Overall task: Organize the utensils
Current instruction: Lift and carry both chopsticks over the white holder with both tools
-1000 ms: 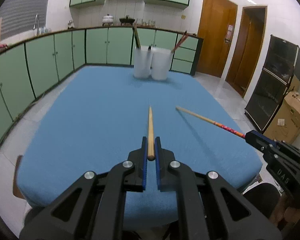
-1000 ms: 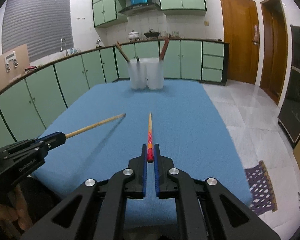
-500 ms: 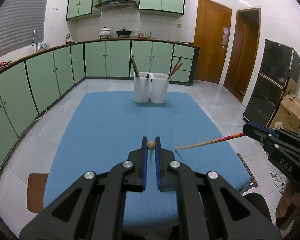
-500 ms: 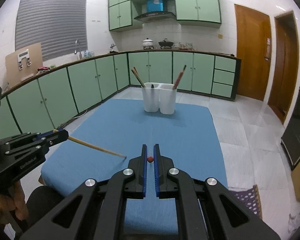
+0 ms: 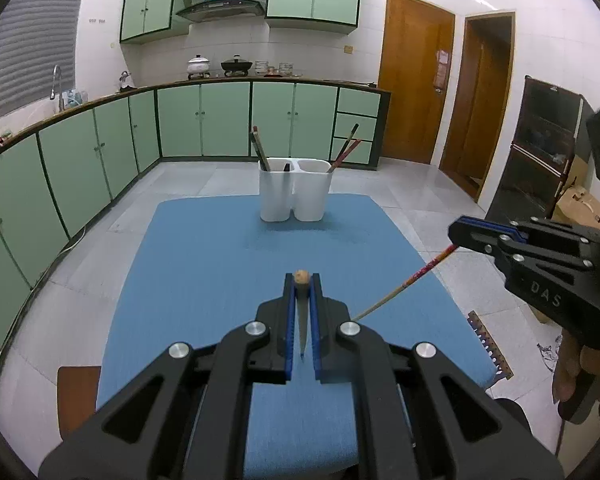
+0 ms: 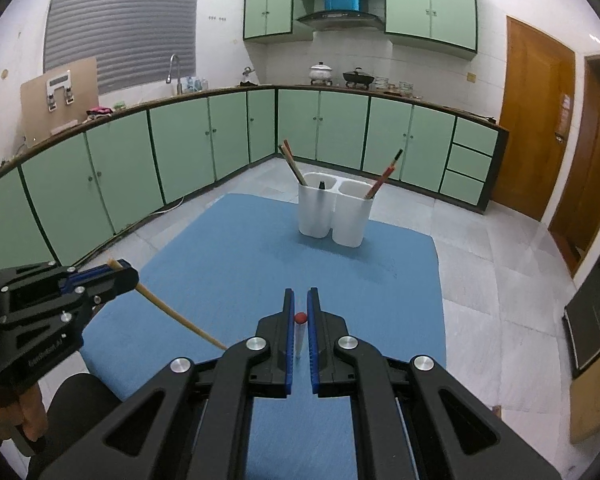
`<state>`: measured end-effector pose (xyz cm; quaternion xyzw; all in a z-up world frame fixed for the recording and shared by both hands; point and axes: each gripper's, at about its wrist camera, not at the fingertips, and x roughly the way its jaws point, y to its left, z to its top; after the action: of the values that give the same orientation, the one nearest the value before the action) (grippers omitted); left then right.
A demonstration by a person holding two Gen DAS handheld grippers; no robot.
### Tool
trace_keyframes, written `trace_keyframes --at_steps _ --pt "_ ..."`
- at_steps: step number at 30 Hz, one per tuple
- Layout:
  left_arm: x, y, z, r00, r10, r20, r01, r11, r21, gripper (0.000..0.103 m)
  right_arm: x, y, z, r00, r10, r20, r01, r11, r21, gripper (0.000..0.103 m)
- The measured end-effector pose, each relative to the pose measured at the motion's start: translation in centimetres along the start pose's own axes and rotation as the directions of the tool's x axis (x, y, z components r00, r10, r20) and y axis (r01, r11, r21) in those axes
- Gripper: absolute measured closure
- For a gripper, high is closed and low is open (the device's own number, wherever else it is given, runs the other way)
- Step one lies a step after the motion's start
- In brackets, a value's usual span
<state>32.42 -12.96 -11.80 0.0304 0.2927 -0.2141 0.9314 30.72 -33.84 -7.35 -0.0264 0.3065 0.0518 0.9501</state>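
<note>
Low centre of the left wrist view, left gripper (image 5: 301, 280): jaws clamped on a plain wooden chopstick (image 5: 301, 278), seen end-on. Right gripper (image 6: 300, 304), low centre of its own view, jaws clamped on a red-tipped chopstick (image 6: 300, 317). Both held above the blue surface (image 5: 204, 264). Upper centre, twin white holder (image 5: 295, 189) w/ chopsticks leaning in each side.
</note>
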Motion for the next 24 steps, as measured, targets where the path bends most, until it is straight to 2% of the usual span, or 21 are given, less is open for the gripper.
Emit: trace_keyframes --at_steps 14,19,24 --pt "1.5 0.2 2.2 1.000 -0.012 -0.008 0.013 1.000 0.023 0.097 1.4 -2.1 2.9 0.998 0.040 -0.038 -0.039 0.999 0.013 0.097" --pt "2.2 0.8 5.2 0.999 -0.042 -0.010 0.042 0.999 0.016 0.097 1.1 -2.9 5.2 0.999 0.029 -0.029 -0.029 1.000 0.006 0.097" --pt "3.2 2.0 10.3 0.998 -0.060 0.015 0.060 0.998 0.007 0.097 0.6 -3.8 9.3 1.000 0.013 0.000 -0.013 1.000 -0.011 0.097"
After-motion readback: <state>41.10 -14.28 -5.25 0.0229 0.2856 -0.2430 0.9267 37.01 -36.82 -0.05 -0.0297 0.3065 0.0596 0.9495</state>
